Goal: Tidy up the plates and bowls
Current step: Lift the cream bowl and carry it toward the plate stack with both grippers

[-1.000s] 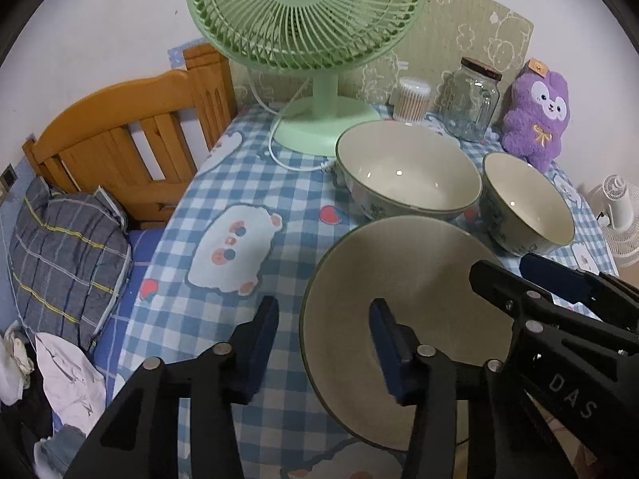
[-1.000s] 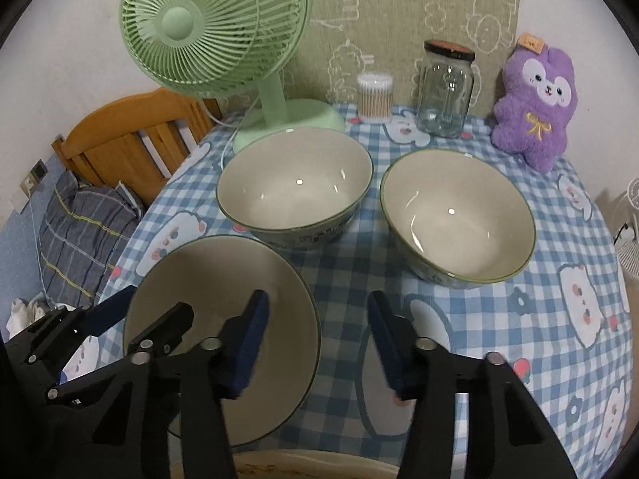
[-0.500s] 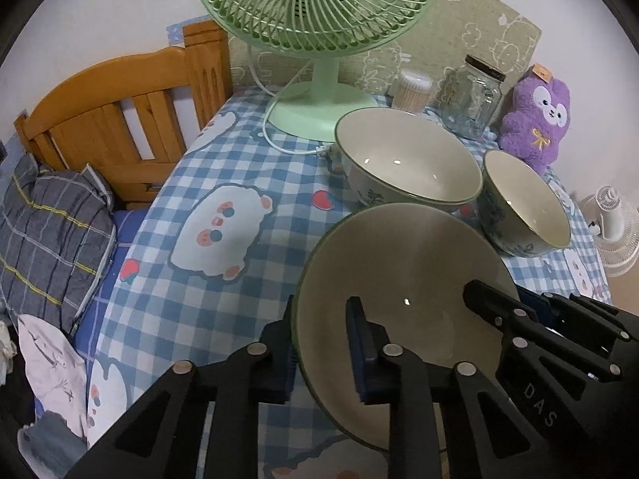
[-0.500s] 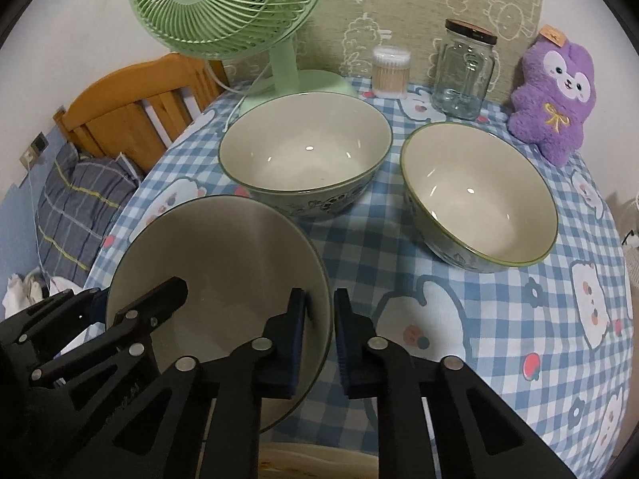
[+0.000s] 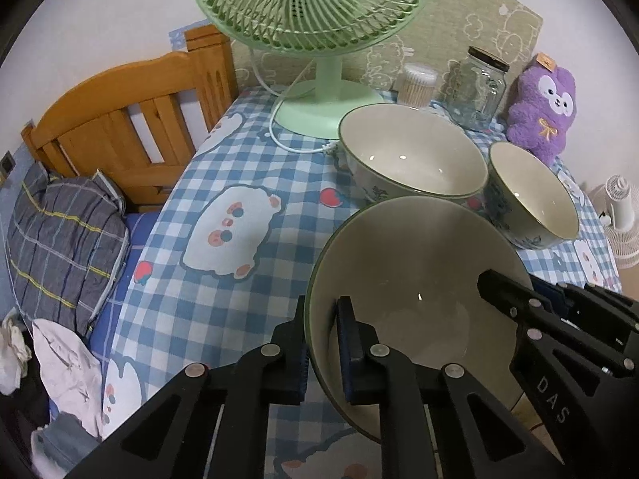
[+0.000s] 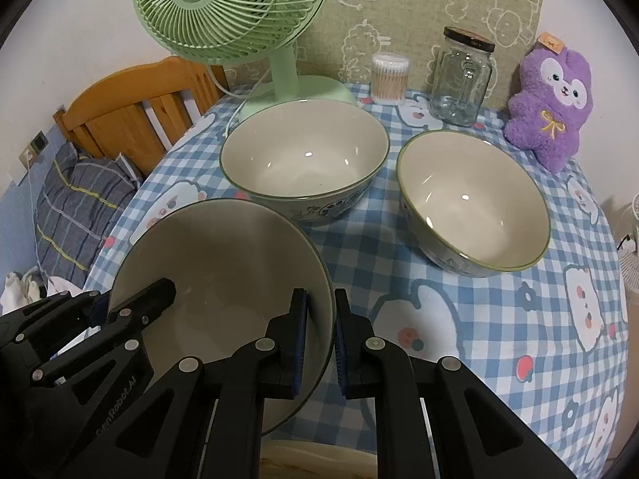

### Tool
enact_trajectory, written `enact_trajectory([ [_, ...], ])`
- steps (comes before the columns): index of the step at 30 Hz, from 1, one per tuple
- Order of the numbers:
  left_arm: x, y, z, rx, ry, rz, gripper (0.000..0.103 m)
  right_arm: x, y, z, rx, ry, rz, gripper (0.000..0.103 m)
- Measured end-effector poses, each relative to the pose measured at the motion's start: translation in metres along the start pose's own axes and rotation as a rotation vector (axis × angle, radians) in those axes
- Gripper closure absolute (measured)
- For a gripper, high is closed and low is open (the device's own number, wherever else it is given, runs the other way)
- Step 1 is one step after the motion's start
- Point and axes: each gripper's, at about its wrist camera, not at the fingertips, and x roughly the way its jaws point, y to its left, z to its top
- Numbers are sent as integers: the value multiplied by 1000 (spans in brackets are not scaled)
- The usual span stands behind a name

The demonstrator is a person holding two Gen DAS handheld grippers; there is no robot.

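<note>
Checked tablecloth (image 6: 499, 319) covers table beside wooden bedframe (image 5: 120, 119).

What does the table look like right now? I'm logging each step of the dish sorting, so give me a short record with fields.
near bowl: cream bowl, green rim, nearest the cameras, gripped on opposite sides of its rim
left hand-held gripper: shut on the near bowl's rim
right hand-held gripper: shut on the near bowl's rim
other bowls: middle bowl and right bowl, upright, empty
surface: checked tablecloth
behind the bowls: green fan, glass jar, purple plush
</note>
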Motion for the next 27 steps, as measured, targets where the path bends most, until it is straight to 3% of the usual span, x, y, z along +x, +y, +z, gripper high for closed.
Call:
enact_trajectory([
  [10, -17, -14, 4, -3, -20, -9, 94, -23, -14, -1, 20, -40, -6, 88],
  [27, -49, -72, 6, 42, -65, -37, 94, -72, -65, -17, 81, -112, -42, 88],
])
